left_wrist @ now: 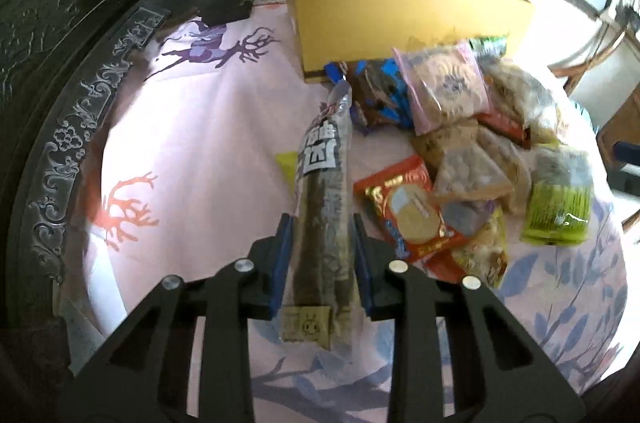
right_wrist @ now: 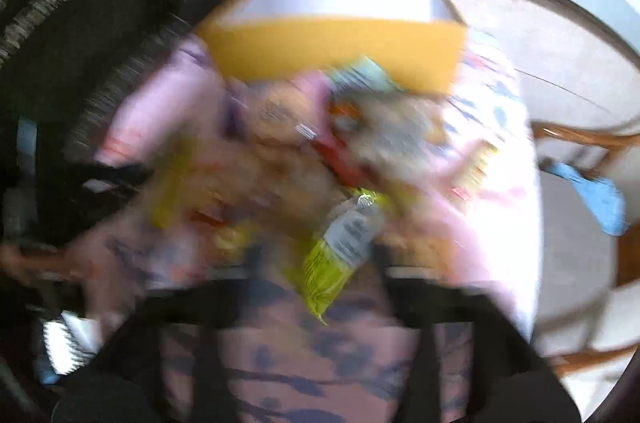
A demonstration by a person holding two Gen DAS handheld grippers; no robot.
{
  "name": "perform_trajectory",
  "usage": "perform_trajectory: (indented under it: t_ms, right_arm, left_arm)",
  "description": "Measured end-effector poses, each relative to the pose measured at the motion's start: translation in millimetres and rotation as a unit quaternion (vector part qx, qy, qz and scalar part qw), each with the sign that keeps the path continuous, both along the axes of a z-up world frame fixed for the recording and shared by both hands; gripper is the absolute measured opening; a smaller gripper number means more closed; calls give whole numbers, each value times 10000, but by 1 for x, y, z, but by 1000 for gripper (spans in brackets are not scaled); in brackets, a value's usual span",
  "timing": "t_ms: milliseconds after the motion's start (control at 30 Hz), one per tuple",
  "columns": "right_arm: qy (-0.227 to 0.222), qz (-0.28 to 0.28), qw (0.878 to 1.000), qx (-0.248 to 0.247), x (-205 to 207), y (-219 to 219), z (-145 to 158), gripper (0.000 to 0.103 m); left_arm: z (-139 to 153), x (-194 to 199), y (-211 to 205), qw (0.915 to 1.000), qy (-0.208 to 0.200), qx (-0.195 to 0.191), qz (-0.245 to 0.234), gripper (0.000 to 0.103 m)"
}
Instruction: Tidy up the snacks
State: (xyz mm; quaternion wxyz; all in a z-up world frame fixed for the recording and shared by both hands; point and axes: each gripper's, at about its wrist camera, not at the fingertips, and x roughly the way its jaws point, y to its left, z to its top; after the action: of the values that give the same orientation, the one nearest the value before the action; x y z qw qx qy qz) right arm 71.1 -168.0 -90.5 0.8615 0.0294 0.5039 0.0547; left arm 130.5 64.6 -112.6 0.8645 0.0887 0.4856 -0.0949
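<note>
The left tongs [left_wrist: 320, 227] pinch a long dark snack packet [left_wrist: 324, 191], pointing toward twelve o'clock at the yellow box [left_wrist: 400, 19]. The right tongs [right_wrist: 316, 263] (badly blurred) stand spread around a green packet [right_wrist: 332, 263]; grip unclear.

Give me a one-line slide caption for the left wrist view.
Left gripper clamps a long dark snack packet before a heap of wrapped snacks and an open yellow cardboard box.

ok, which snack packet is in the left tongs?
The long dark packet, clamped between the left tongs. It points toward the yellow box; the other packets lie piled to its right.
</note>
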Motion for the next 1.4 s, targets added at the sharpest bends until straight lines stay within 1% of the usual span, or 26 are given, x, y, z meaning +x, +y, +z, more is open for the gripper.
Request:
perform_trajectory:
  t_ms: [133,233,267,300,333,367,400,433,467,500,533,567,600,667,733,800,867,967,1000,1100,1133,1200,1267,1300,1367,1400]
  right_arm:
    - [422,-809,9950,-417,5,-10,-33,83]
    - [742,-1150,9905,-127,4,-4,-46,83]
    - [725,-1283,9890,-100,3,1,-47,84]
    - [648,-1454,9871,-189,3,7,-48,86]
    - [601,-1602,9848,-310,4,13,-49,96]
    - [578,-1740,9818,-503,7,20,-53,99]
    - [610,-1783,9803,-596,10,27,-58,99]
    - [690,-1721,9811,-546,14,33,-64,91]
    - [619,-1726,9797,-806,14,41,-64,82]
    - [439,-1535,9834,-868,12,47,-58,61]
    - [399,-1422,9853,-863,10,48,-54,47]
    - [396,-1454,9862,-684,6,43,-46,41]
    - [434,-1562,9861,-367,2,35,-42,34]
    - [586,-1936,9778,541,-12,11,-33,27]
    - [531,-2127,9694,1107,-28,-4,-27,19]
    - [542,-2325,9554,1736,-49,-16,-28,18]
    - [579,-2475,9456,2033,-64,-21,-26,16]
    - [516,-2483,9441,2105,-76,-24,-24,16]
    - [532,-2537,9386,2279,-77,-26,-27,16]
    - [516,-2706,9035,3284,-77,-31,-29,15]
    - [365,-2655,9020,3385,-76,-33,-22,13]
    - [-8,-2418,9144,3247,-72,-34,1,13]
    - [-82,-2342,9185,3185,-70,-34,7,13]
    - [-91,-2225,9266,3030,-63,-35,13,13]
    - [-38,-2183,9175,3326,-61,-39,14,13]
    - [-141,-2051,9167,3427,-63,-40,20,13]
  left_arm:
    - [-3,-6,-3,10000,72,-50,-34,28]
    - [-6,-6,-6,9999,84,39,-76,28]
    - [-8,-6,-6,9999,66,111,-93,34]
    - [-9,-4,-7,9995,4,321,-32,49]
    - [-11,-3,-8,9982,-98,587,75,63]
    - [-11,-1,-8,9969,-182,757,126,84]
    - [-13,1,-9,9947,-342,954,168,100]
    - [-15,3,-10,9930,-433,1083,181,101]
    - [-18,6,-12,9904,-490,1280,179,101]
    - [-26,10,-17,9867,-466,1557,95,101]
    - [-32,13,-21,9851,-451,1659,-64,101]
    - [-38,14,-23,9854,-439,1628,-251,94]
    - [-46,14,-23,9882,-307,1419,-494,48]
    - [-51,17,-18,9921,-125,1096,-595,46]
    - [-43,20,-8,9959,53,594,-674,41]
    - [-35,23,8,9986,215,31,-490,30]
    - [-26,23,17,9984,284,-177,-459,27]
    - [-17,16,18,9979,169,-263,-567,27]
    - [-17,15,17,9980,221,-255,-541,27]
    - [-13,1,14,9962,396,-534,-563,27]
    - [-7,-6,14,9955,348,-636,-605,27]
    - [5,-13,14,9949,206,-722,-679,27]
    - [14,-15,13,9946,117,-777,-682,27]
    - [20,-15,13,9948,25,-827,-595,27]
    - [26,-17,19,9949,58,-937,-358,27]
    - [33,-21,23,9929,101,-1158,-266,27]
